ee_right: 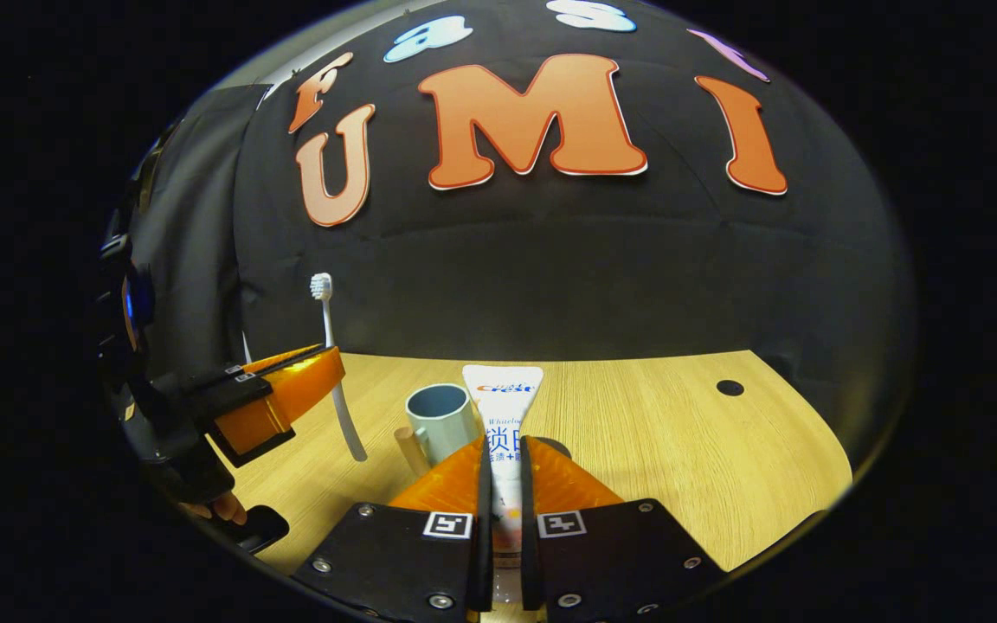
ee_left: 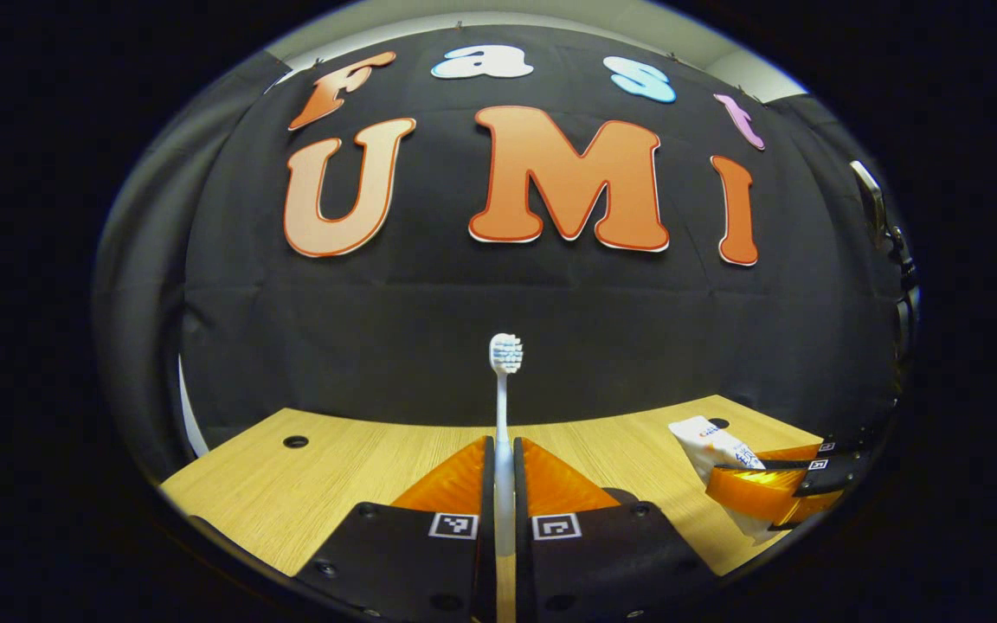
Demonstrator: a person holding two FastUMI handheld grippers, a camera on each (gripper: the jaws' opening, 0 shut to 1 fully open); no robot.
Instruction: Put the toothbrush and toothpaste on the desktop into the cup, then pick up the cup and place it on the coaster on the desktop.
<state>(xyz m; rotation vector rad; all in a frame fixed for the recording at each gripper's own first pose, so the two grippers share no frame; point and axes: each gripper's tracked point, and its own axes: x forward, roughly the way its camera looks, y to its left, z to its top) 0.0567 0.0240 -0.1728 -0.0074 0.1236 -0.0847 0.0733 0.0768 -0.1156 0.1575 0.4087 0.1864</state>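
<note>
Setting: a booth hung with black cloth, a light wood-grain table (ee_left: 308, 493) running across the foreground, small dark round holes (ee_left: 295, 441) set near its far corners.

Left gripper (ee_left: 504, 459): its fingers are drawn narrow and pinch the handle of a white toothbrush (ee_left: 504, 407), which stands upright above the table with its bristled head (ee_left: 505, 353) at the top, set against the cloth. In the right gripper view the same gripper (ee_right: 291, 389) comes in from the left, raised over the table, the toothbrush (ee_right: 336, 372) slanting through its fingers with the lower end of the handle below them.

Cup (ee_right: 440, 421): a pale blue-grey cup stands upright on the table, mouth open, just left of the toothpaste tube; a light-coloured handle (ee_right: 410, 450) shows at its left side.

Right gripper (ee_right: 504, 459): fingers narrow and pressed on either side of a white toothpaste tube (ee_right: 503, 402), its flat crimped end pointing up and away. In the left gripper view this gripper (ee_left: 775, 484) sits at the far right, holding the tube (ee_left: 715, 450) above the table.

Coaster: its place cannot be told from these views.
</note>
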